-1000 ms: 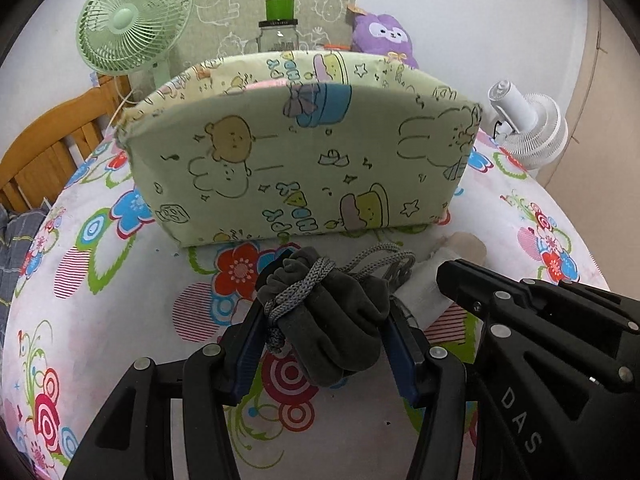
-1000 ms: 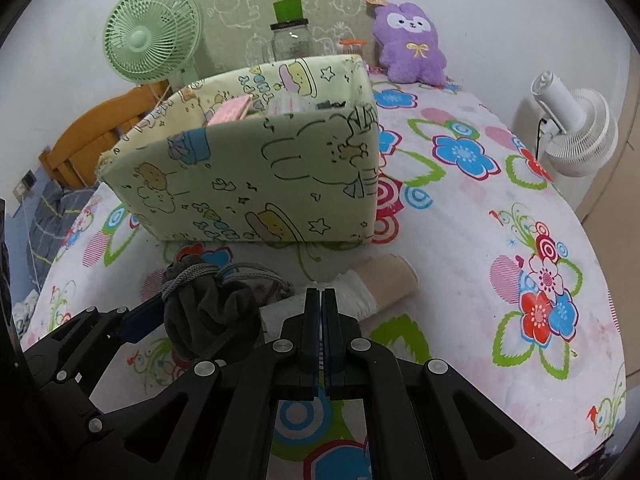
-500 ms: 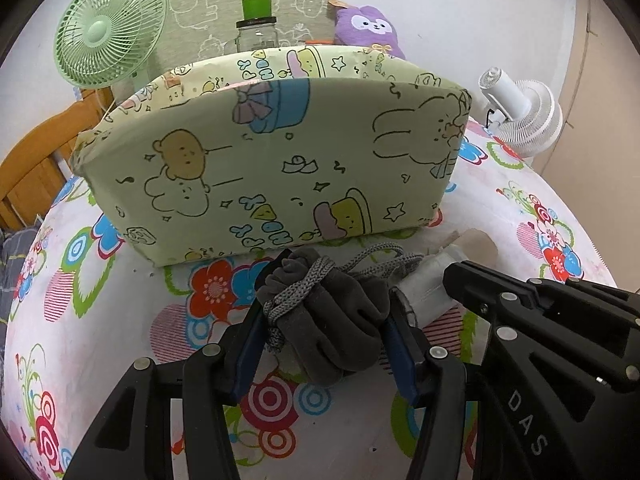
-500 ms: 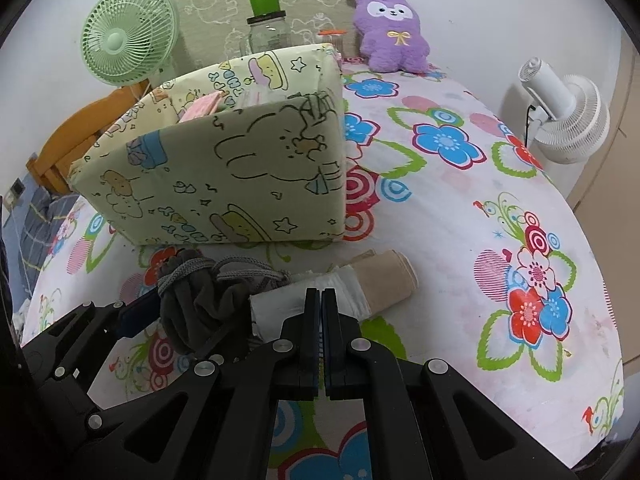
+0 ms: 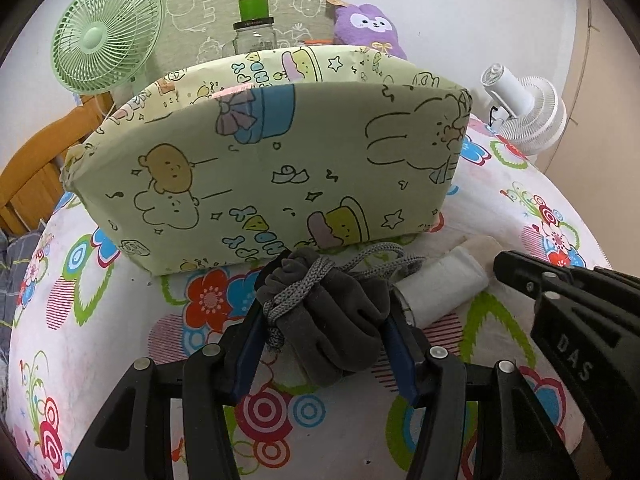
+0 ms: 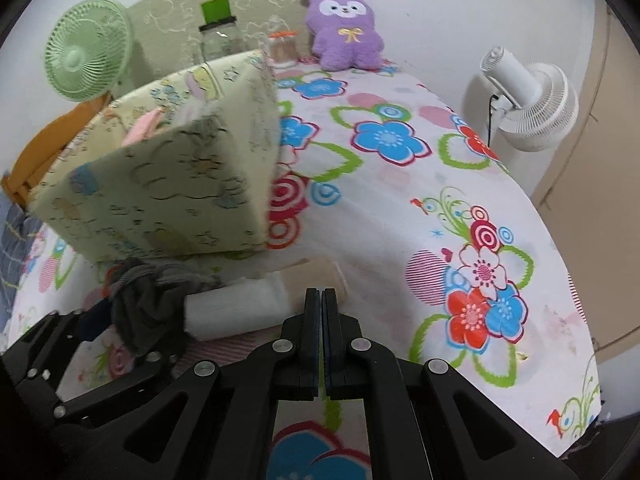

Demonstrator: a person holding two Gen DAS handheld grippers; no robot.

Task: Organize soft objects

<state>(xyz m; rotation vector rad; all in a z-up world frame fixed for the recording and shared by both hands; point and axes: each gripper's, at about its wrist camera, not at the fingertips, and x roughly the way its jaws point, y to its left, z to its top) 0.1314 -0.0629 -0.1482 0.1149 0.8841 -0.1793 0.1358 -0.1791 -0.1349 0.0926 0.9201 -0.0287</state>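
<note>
- The dark grey pouch (image 5: 340,320), bunched and tied with a grey braided cord (image 5: 296,288), sits between the blue-padded fingers (image 5: 394,340) of the left gripper (image 5: 326,316) — the pads press into both its sides, so it is gripped at a middling width. It is low over the flowered tablecloth (image 5: 100,320), just in front of the fabric box.
- Just to the right of the pouch lies a rolled white cloth (image 5: 444,284) with a beige roll (image 6: 316,276) at its far end, both flat on the tablecloth.
- The right gripper (image 6: 321,300) has its jaws pressed together with nothing between them; its tips are above the white and beige rolls, whether touching I cannot tell.
- The pale green fabric box (image 5: 260,168), printed with cartoon bears and rabbits, stands open-topped behind the pouch — something pink (image 6: 144,126) shows inside it.
- Behind the box stand a clear jar with a green cap (image 5: 254,28), a purple plush toy (image 6: 344,30) and a green fan (image 5: 106,34).
- A white fan (image 6: 528,104) stands off the table's right edge.
- A wooden chair back (image 5: 32,176) shows at the left.
</note>
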